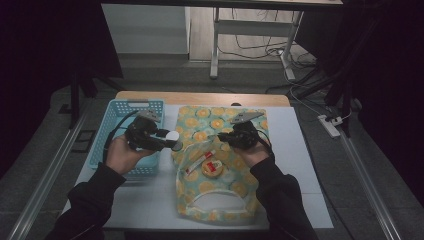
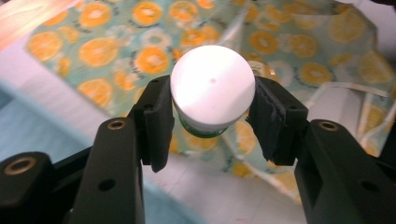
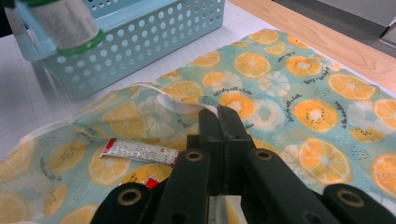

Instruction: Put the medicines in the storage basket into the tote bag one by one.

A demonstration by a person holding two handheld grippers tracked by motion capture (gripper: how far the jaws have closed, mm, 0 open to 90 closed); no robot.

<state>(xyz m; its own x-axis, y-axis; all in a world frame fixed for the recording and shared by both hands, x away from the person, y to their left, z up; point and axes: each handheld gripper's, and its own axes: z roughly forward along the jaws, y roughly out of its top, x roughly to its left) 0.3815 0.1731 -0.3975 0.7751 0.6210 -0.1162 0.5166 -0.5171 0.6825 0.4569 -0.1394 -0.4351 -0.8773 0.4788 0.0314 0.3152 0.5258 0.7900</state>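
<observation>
Black fingers (image 2: 156, 123) of the left gripper (image 2: 212, 116) stand partly apart and clamp a white-capped bottle (image 2: 212, 91), held above the desk (image 1: 300, 150) between the blue basket (image 1: 112, 125) and the orange-print bag (image 1: 205, 120). Right gripper (image 3: 219, 116) fingers are fully closed, pinching the bag's edge beside a small tube (image 3: 140, 151).

Counts: 2 grippers – left gripper (image 1: 172, 141), right gripper (image 1: 223, 136). 1 white-capped bottle (image 2: 212, 91). 1 blue perforated basket (image 1: 112, 116). 1 orange-slice print bag (image 1: 200, 122). On the bag: 1 red-and-white tube (image 3: 139, 151), 1 round yellow tin (image 1: 212, 168). 1 table (image 1: 300, 150).
</observation>
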